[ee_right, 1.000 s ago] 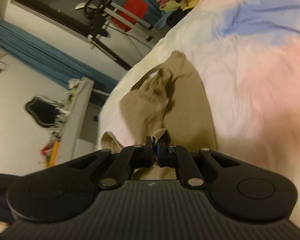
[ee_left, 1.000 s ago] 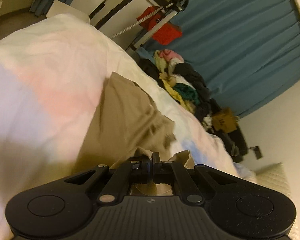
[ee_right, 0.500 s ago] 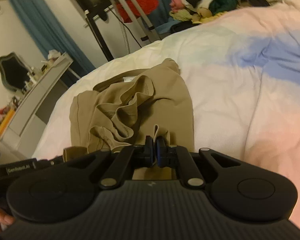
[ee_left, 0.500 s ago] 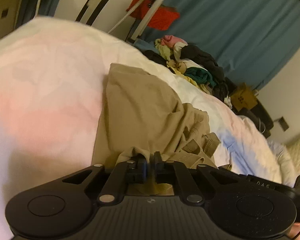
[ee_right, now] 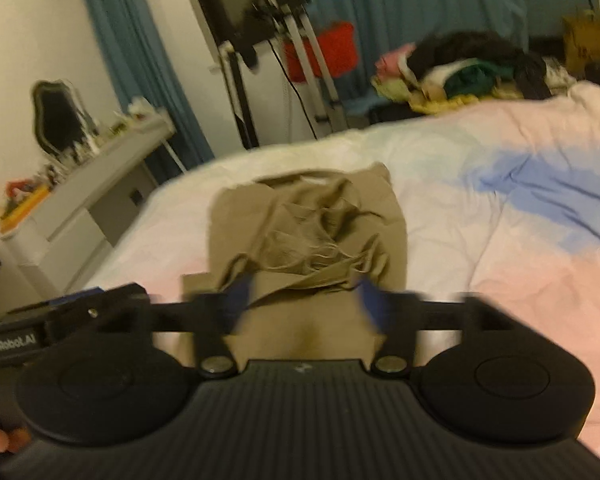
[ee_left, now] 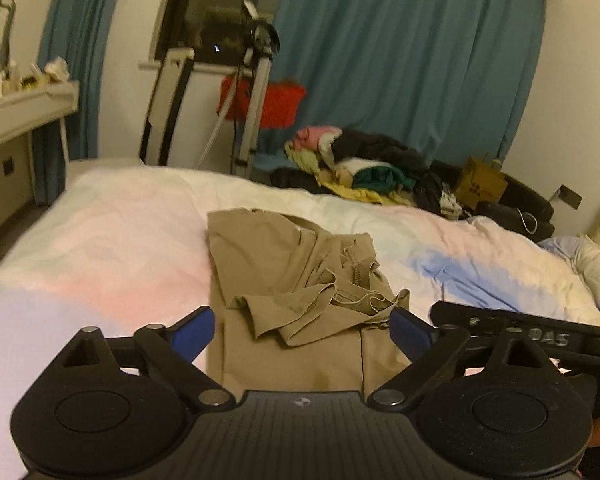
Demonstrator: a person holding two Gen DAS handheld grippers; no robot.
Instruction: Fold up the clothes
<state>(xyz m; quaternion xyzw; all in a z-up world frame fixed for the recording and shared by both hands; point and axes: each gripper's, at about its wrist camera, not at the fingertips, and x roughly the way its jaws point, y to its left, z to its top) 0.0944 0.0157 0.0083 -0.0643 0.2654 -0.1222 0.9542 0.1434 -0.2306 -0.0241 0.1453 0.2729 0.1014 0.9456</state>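
A tan garment lies on the bed, its lower part flat and its upper part bunched in loose folds. It also shows in the right wrist view. My left gripper is open, its blue-padded fingers spread wide just above the garment's near edge, holding nothing. My right gripper is open too, blurred, its fingers apart over the same near edge. The right gripper's body shows at the right of the left wrist view.
The bed has a white, pink and blue cover. A pile of mixed clothes lies beyond its far side. A metal stand with a red item, blue curtains and a white dresser stand around it.
Both grippers were shut on the garment's edge and have opened, letting it go. The garment now rests on the bed. Both cameras have levelled out and drawn back.
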